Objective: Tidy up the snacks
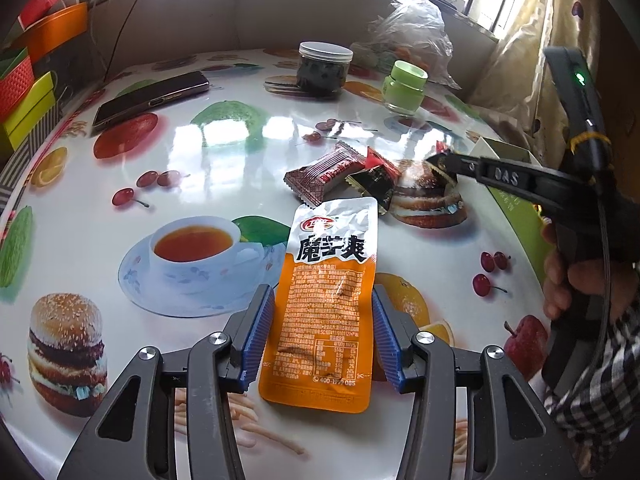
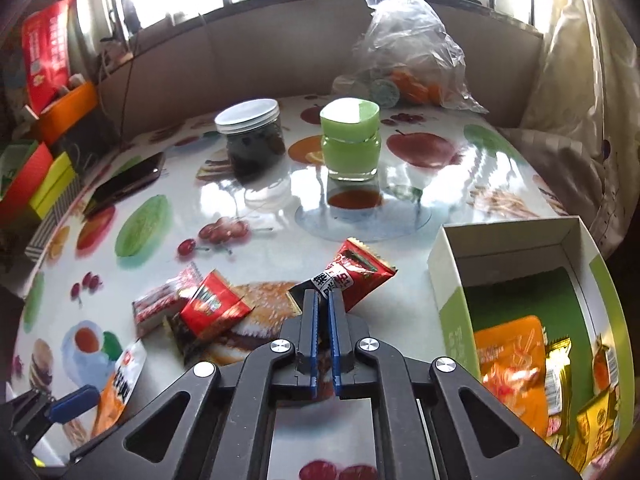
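Note:
My left gripper (image 1: pixel 322 312) is open, its blue pads on either side of an orange and silver snack pouch (image 1: pixel 326 304) that lies flat on the table; the pouch also shows in the right wrist view (image 2: pixel 120 392). My right gripper (image 2: pixel 323 300) is shut on a red snack packet (image 2: pixel 358 274) and holds it just left of the open green and white box (image 2: pixel 452 280). The box holds several orange and yellow snack packs (image 2: pixel 512 364). Two more small packets, a dark red one (image 1: pixel 326 172) and a red and black one (image 1: pixel 376 178), lie between the grippers.
A dark-filled jar with a white lid (image 2: pixel 252 140), a green jar (image 2: pixel 352 140) and a phone (image 1: pixel 150 98) sit further back on the fruit-print table (image 1: pixel 224 148). A clear plastic bag (image 2: pixel 408 48) is at the far edge. Coloured boxes (image 1: pixel 24 96) stand at the left.

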`<state>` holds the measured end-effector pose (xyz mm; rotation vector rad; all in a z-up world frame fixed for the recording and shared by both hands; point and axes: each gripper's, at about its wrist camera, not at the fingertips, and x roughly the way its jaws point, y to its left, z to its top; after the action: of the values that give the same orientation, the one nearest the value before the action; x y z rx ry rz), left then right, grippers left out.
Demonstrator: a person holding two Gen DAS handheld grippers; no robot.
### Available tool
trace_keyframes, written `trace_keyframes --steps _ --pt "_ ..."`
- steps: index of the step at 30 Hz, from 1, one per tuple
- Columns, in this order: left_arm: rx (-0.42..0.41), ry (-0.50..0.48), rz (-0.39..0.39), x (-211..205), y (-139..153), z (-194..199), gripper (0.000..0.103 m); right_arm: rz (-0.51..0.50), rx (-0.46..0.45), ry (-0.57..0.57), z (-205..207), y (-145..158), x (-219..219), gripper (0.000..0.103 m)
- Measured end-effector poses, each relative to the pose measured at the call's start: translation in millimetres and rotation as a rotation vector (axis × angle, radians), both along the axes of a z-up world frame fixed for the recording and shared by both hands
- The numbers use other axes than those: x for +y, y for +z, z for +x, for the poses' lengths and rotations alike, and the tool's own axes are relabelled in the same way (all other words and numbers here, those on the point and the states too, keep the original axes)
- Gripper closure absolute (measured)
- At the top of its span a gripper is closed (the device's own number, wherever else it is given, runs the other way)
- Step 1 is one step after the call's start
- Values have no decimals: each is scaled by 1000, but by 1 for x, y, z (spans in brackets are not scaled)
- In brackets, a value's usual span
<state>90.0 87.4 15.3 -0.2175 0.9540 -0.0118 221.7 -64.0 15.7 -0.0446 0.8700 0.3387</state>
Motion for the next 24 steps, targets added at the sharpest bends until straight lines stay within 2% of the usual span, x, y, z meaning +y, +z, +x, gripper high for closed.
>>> trace_keyframes --steps 2,3,13,15,17,19,20,24 --pt "-2 1 -7 0 1 -1 58 18 -1 9 -7 1 -2 99" --pt "-3 -3 -12 -1 1 -2 67 27 0 12 -11 3 -3 99" --pt "-6 -11 13 -8 4 -4 67 75 18 6 -31 4 -15 100" --pt "-1 -5 0 -6 4 -2 67 113 40 -12 -24 4 -19 90" --pt "7 2 -9 -5 4 0 65 150 48 -31 -17 6 -22 69" --pt "22 8 -4 -4 1 1 60 166 54 -40 -10 6 -21 56" --pt "27 12 3 -5 -1 1 55 168 60 -43 -7 5 -20 56" --pt "25 10 5 -6 -2 3 49 135 117 -84 11 -8 -11 55"
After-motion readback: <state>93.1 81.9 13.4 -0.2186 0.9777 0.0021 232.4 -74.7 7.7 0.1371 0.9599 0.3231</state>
